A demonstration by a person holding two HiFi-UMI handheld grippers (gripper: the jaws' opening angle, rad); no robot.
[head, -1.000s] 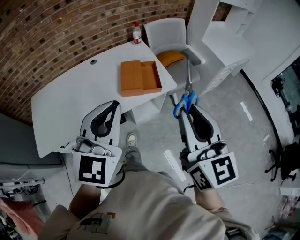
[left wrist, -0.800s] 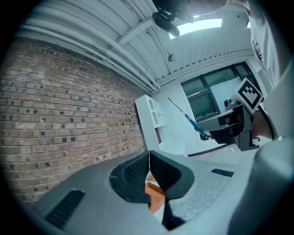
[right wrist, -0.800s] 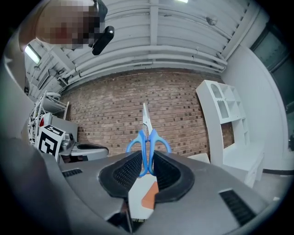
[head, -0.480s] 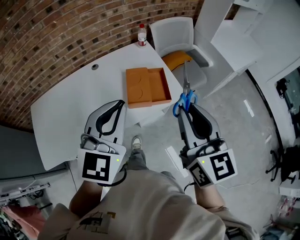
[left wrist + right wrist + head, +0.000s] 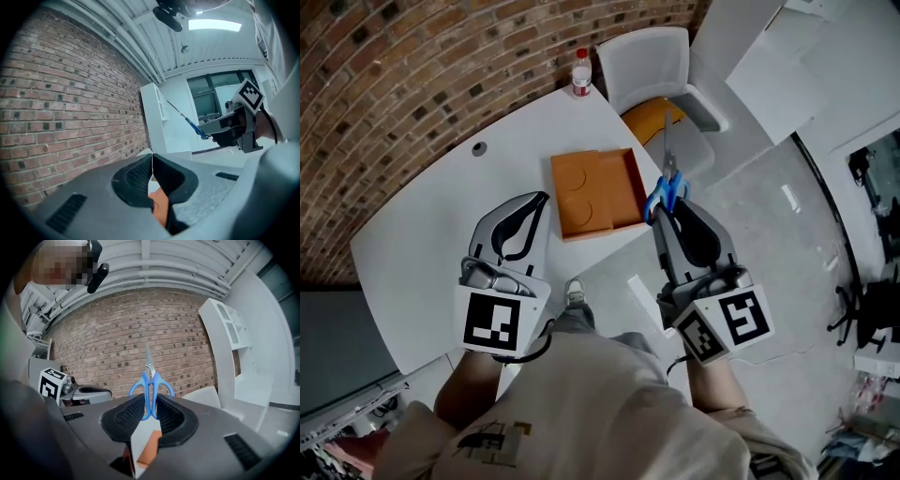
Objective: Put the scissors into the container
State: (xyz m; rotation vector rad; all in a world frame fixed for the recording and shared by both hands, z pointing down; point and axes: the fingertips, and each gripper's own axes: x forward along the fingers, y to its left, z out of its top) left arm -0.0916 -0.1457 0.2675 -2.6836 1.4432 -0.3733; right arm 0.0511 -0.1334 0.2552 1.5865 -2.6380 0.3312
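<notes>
Blue-handled scissors (image 5: 667, 187) stick out of my right gripper (image 5: 668, 212), whose jaws are shut on the handles, blades pointing away from me. In the right gripper view the scissors (image 5: 151, 380) stand upright between the pads. They hang in the air at the right edge of the orange container (image 5: 595, 192), an open box on the white table (image 5: 441, 225) with its empty compartment on the right. My left gripper (image 5: 523, 223) is shut and empty over the table, left of the box. The left gripper view shows the scissors (image 5: 190, 123) and the right gripper from the side.
A water bottle (image 5: 580, 73) stands at the table's far edge. A white chair (image 5: 652, 61) with an orange cushion (image 5: 652, 117) sits behind the box. White shelving (image 5: 787, 56) stands at the right and a brick wall (image 5: 412, 56) behind. A person's shoe (image 5: 574, 289) shows below.
Both grippers have moved forward toward the table. The scissors' handles now sit at the container's right edge instead of over the floor.
</notes>
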